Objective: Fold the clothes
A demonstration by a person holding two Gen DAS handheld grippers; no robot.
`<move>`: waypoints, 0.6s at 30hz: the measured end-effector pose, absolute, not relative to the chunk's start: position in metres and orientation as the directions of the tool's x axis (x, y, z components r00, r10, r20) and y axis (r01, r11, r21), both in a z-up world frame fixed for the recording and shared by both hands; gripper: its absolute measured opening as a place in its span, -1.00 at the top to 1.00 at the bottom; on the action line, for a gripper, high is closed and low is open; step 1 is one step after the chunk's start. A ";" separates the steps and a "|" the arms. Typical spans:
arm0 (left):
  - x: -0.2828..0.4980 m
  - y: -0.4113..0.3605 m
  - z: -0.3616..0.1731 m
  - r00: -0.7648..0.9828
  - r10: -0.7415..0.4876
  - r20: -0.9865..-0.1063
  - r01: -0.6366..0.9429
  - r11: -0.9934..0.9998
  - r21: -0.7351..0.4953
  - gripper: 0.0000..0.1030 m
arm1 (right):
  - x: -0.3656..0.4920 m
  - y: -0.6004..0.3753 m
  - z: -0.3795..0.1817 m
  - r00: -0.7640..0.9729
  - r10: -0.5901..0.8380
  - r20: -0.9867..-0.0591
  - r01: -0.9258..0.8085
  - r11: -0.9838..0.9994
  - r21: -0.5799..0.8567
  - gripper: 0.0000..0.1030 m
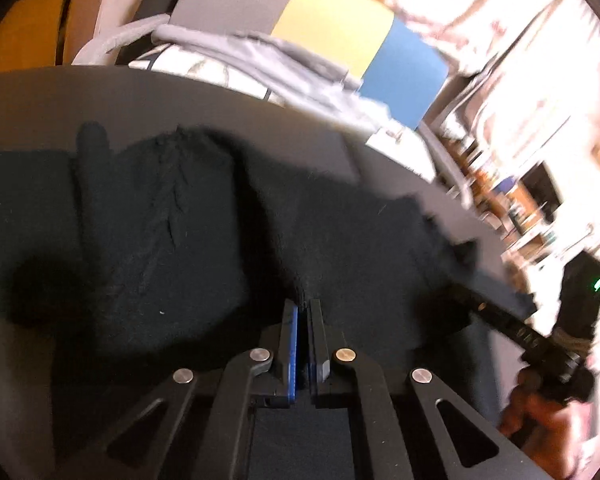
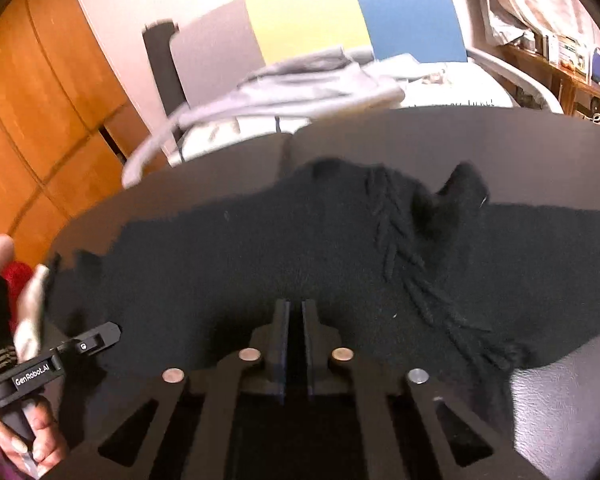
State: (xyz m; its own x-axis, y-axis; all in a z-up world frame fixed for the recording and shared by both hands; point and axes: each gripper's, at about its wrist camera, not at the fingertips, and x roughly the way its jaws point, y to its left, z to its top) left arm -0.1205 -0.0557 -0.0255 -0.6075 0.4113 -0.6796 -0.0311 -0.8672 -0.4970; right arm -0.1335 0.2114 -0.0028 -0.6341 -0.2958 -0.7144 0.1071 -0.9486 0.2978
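A dark grey round tabletop carries a black knitted garment with a braided cable pattern, spread across its near half, long axis running side to side. Soft and limp, it will likely sag, so edges or corners look the best hold. On it, the left tongs pinch a fold; the right tongs are together, seemingly empty

A dark round table fills the lower half of the right wrist view. Behind it, at twelve o'clock, stands a chair back in grey, yellow and blue panels. Wooden cabinets rise at nine o'clock. A cluttered wooden shelf sits at two o'clock.
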 end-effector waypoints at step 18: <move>-0.111 -0.077 -0.068 -0.600 0.467 -0.649 -0.024 -0.822 -0.569 0.90 | -0.111 0.251 -0.040 -0.566 -0.552 -0.612 -0.005 -0.740 0.673 0.27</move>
State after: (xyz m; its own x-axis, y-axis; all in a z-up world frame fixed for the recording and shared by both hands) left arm -0.1114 -0.0773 -0.0680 -0.6002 0.4673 -0.6492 -0.0238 -0.8217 -0.5695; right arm -0.1109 0.2513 -0.0404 -0.5659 -0.5524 -0.6120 -0.0054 -0.7398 0.6728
